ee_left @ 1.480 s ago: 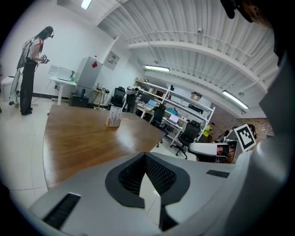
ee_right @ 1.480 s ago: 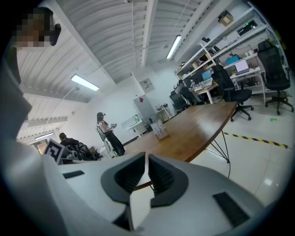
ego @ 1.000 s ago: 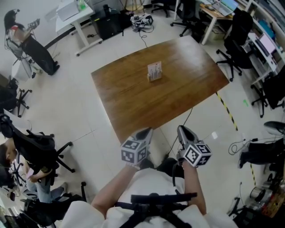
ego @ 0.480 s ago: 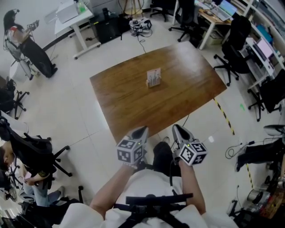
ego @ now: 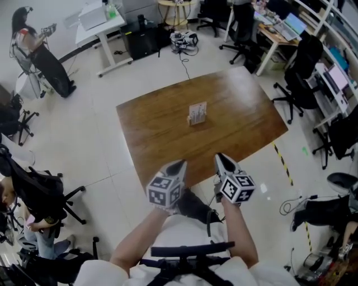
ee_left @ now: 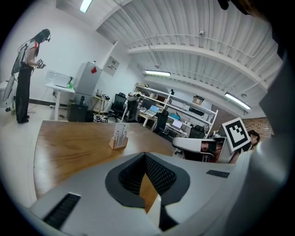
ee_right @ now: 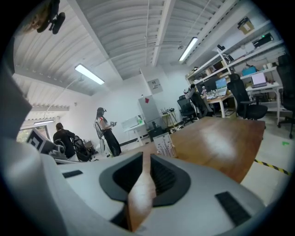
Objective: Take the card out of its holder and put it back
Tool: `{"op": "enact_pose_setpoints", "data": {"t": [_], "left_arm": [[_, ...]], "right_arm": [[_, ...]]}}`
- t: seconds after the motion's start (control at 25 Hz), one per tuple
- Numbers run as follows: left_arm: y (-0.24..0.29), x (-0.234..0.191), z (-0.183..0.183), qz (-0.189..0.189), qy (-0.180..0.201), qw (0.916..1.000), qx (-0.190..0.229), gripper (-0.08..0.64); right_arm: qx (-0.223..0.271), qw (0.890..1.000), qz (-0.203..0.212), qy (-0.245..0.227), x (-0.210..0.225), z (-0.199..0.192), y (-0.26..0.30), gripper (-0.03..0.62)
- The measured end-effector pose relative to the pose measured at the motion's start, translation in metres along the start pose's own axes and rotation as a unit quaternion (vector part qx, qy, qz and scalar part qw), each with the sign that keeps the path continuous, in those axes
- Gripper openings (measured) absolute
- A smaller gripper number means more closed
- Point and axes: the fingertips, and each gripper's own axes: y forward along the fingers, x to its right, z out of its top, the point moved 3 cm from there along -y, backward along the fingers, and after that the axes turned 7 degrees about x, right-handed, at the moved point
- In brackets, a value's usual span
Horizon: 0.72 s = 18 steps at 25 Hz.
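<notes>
Two forearms reach out from the bottom of the head view, each carrying a hand-held gripper topped by a marker cube. The left hand-held gripper (ego: pixel 177 165) and the right hand-held gripper (ego: pixel 222 161) hang side by side just over the near edge of the wooden bench (ego: pixel 162 128), both pointed toward its middle. Seen from its own camera, each one's jaws stand only a thin slit apart, with bare wood showing through the gap and nothing between them. The card (ego: pixel 197 110) stands upright in its holder (ego: pixel 197 120) near the centre of the bench, well apart from both hand-held grippers and alone on the wood. In the left gripper view the card (ee_left: pixel 121 133) sits ahead and slightly to the left. In the right gripper view it lies almost straight ahead, just above the jaw tips. Beyond the bench, on the pale floor (ego: pixel 95 128), are a white desk (ego: pixel 100 17) at the far left, black office chairs (ego: pixel 296 84) along the right and a standing person (ego: pixel 23 33) in the far corner.
</notes>
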Motion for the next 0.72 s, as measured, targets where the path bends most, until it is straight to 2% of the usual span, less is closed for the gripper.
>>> {"op": "enact_pose_setpoints", "data": {"t": [0.12,0.2,0.44,0.56,0.72], "left_arm": [[0.013,-0.016,0.005,0.007,-0.003,1.0,-0.001,-0.012],[0.021,-0.024,0.008,0.01,-0.008,0.9999,-0.003,-0.012],[0.049,-0.035,0.024,0.011,-0.009,0.9999,-0.005,-0.012],[0.064,-0.039,0.033,0.014,-0.009,0.9999,-0.004,-0.012],[0.078,-0.047,0.042,0.02,-0.006,0.9998,-0.004,-0.012]], "right_arm": [[-0.006,1.0,-0.001,-0.014,0.002,0.004,0.028,0.136],[-0.009,1.0,-0.004,-0.019,0.004,0.007,0.045,0.204],[-0.018,0.999,-0.008,-0.037,0.015,0.017,0.089,0.312],[-0.022,0.998,-0.016,-0.05,0.023,0.022,0.11,0.418],[-0.03,0.997,-0.014,-0.063,0.028,0.023,0.139,0.459]]}}
